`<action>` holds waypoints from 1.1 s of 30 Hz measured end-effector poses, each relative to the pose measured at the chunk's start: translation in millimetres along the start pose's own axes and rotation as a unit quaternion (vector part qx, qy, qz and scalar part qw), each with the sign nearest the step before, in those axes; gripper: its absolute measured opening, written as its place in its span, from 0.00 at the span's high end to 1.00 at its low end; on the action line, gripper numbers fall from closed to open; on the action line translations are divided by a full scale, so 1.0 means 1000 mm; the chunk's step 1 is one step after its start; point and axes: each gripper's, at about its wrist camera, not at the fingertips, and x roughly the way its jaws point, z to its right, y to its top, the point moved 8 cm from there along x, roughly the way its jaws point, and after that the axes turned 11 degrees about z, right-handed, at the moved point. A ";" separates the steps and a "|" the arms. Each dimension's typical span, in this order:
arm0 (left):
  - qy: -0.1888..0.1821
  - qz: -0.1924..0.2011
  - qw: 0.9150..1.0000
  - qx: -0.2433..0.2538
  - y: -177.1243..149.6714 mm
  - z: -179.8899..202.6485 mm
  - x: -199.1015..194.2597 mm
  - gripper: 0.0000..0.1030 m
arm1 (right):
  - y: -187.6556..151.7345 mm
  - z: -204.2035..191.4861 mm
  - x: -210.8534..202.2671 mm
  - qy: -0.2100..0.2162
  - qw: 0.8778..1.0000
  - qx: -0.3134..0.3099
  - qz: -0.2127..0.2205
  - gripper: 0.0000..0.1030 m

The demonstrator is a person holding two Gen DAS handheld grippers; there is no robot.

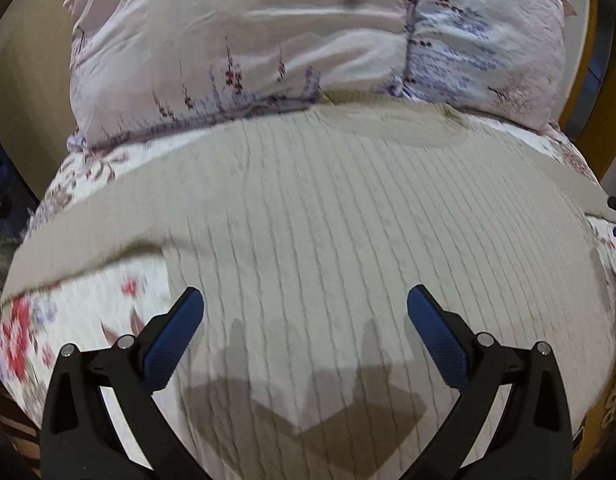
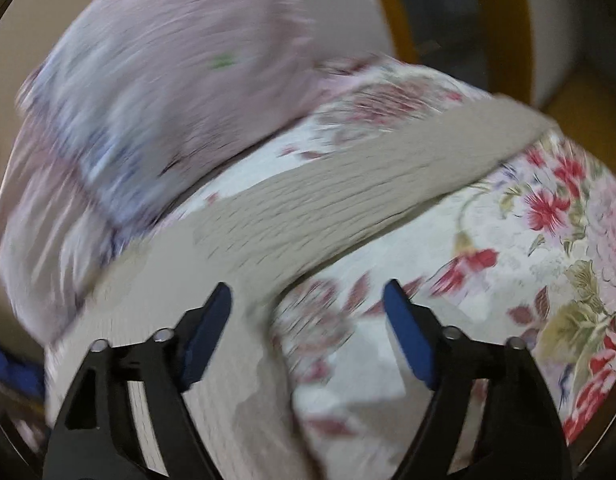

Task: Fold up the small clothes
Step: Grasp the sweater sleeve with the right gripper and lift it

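Two matching hand-held grippers. The left gripper [image 1: 306, 306] has two black plastic arms with slotted cut-outs, each ending in a finger faced with a dark blue, finely textured pad [image 1: 431, 332]. Round silver pins sit at the joints, two on each arm. The right gripper [image 2: 308, 306] looks the same: black arms, blue pads [image 2: 407, 332], silver pins.

A bed with a white floral sheet [image 2: 547, 240] fills the room's middle. At its head lies a pale lilac pillow [image 1: 268, 40]. Behind stands a beige wall [image 1: 32, 60] and a yellow wooden frame [image 2: 391, 12].
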 end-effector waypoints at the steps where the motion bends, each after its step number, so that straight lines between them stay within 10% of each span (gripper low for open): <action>1: 0.002 0.002 1.000 -0.001 0.003 -0.002 0.002 0.02 | 0.006 0.009 0.005 -0.006 1.000 0.018 -0.001 0.35; 22: -0.071 0.014 0.997 -0.035 0.032 0.000 0.054 0.02 | 0.055 0.104 0.046 -0.060 0.972 0.220 0.049 0.80; 33: -0.105 0.046 0.992 -0.049 0.042 0.003 0.057 0.02 | 0.080 0.063 0.031 -0.063 0.988 0.082 0.111 0.92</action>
